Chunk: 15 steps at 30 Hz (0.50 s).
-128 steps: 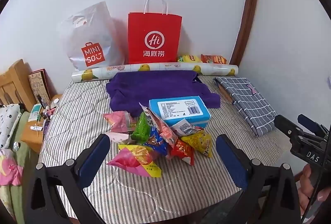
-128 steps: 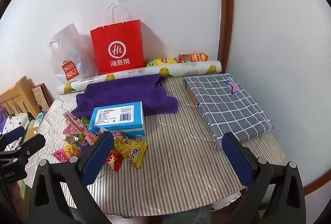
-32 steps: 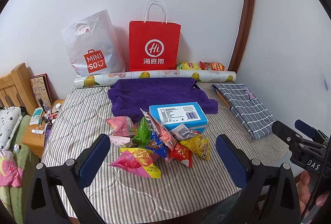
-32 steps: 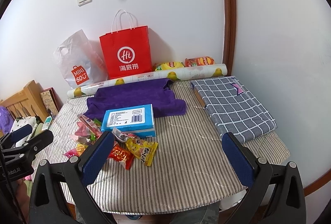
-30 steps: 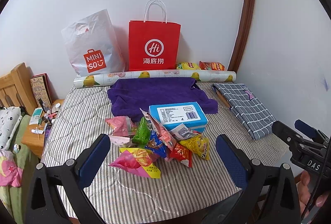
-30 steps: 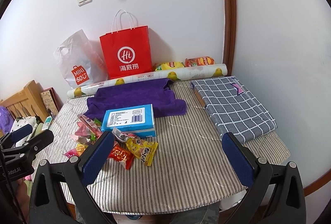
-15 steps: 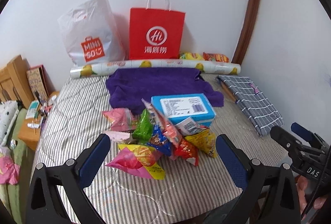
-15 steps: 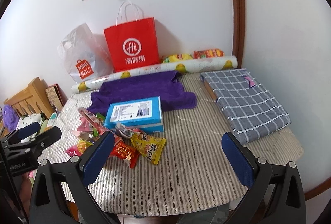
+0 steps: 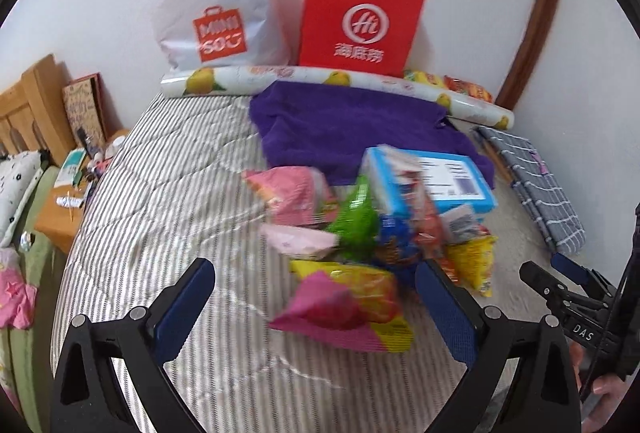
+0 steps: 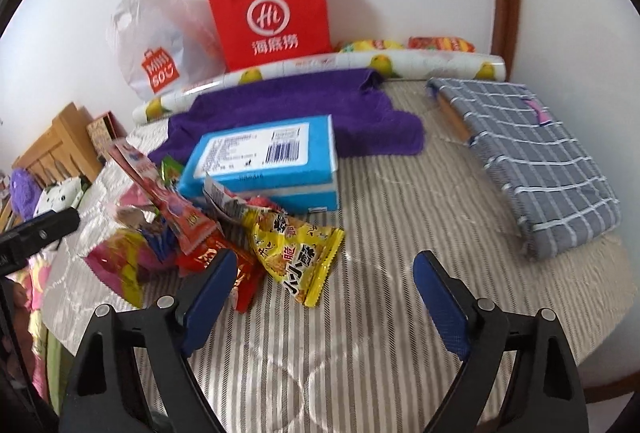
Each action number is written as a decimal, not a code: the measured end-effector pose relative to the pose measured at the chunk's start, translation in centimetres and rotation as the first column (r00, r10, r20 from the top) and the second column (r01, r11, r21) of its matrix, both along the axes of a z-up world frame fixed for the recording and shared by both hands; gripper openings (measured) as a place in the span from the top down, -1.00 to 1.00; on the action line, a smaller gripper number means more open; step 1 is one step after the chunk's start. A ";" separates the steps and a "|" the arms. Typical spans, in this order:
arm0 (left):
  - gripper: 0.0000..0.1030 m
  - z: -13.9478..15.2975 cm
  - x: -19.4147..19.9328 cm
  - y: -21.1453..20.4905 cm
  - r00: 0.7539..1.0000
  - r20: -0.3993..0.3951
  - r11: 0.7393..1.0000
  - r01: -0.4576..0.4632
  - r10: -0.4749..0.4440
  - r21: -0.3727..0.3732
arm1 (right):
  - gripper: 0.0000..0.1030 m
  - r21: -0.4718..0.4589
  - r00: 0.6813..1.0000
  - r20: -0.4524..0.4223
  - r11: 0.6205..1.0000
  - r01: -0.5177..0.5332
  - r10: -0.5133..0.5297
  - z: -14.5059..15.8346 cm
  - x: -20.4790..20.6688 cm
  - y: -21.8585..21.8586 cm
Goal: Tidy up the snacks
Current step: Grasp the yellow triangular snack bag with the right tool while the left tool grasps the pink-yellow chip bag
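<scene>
You are holding the left gripper point(image 9: 312, 289) with its blue-padded jaws spread wide and gripping nothing. The heap of snack packets point(image 9: 360, 245) is lying on the striped bedcover point(image 9: 160, 201) just ahead of it, leaning toward its right finger; the pink-and-yellow packet point(image 9: 344, 309) is sitting nearest, partly between the fingertips, though blur makes it hard to say whether it is touching either pad. Beyond the heap, the blue box point(image 9: 436, 181) is resting against the purple towel point(image 9: 352, 125).

You are keeping the right gripper point(image 10: 320, 281) spread just as wide, also holding nothing. The yellow triangular packet point(image 10: 296, 253) is lying just ahead of its left finger, with a red packet point(image 10: 224, 261) tucked partly behind that fingertip. The blue box is sitting further ahead and to the left. The folded grey checked cloth point(image 10: 536, 161) is lying well off to the right. At the far wall, a red paper bag point(image 10: 272, 9) and a white Miniso bag point(image 10: 156, 45) are standing behind a fruit-printed roll point(image 10: 320, 69).
</scene>
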<state>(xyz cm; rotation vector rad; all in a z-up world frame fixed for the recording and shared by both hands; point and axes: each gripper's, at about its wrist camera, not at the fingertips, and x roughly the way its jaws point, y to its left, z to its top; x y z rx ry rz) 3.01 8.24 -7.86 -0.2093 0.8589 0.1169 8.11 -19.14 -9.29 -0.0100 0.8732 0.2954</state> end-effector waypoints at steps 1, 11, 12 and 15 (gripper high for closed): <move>-0.96 -0.3 0.0 0.5 1.000 -0.003 1.000 -0.007 0.007 -0.001 | -0.74 -0.005 1.000 -0.007 1.000 -0.009 0.009 -0.6 0.4 0.3; -0.96 -2.3 0.1 4.6 0.997 -0.035 0.998 -0.068 0.069 0.013 | -0.74 -0.036 0.996 -0.058 0.997 -0.070 0.068 -4.4 3.1 3.0; -0.96 -2.4 0.1 4.9 0.997 -0.034 0.997 -0.073 0.073 0.016 | -0.74 -0.042 0.996 -0.062 0.997 -0.068 0.066 -4.6 3.3 3.0; -0.96 -2.5 0.0 5.8 0.996 -0.034 0.997 -0.081 0.082 0.012 | -0.74 -0.029 0.995 -0.079 0.998 -0.060 0.058 -5.3 3.9 2.9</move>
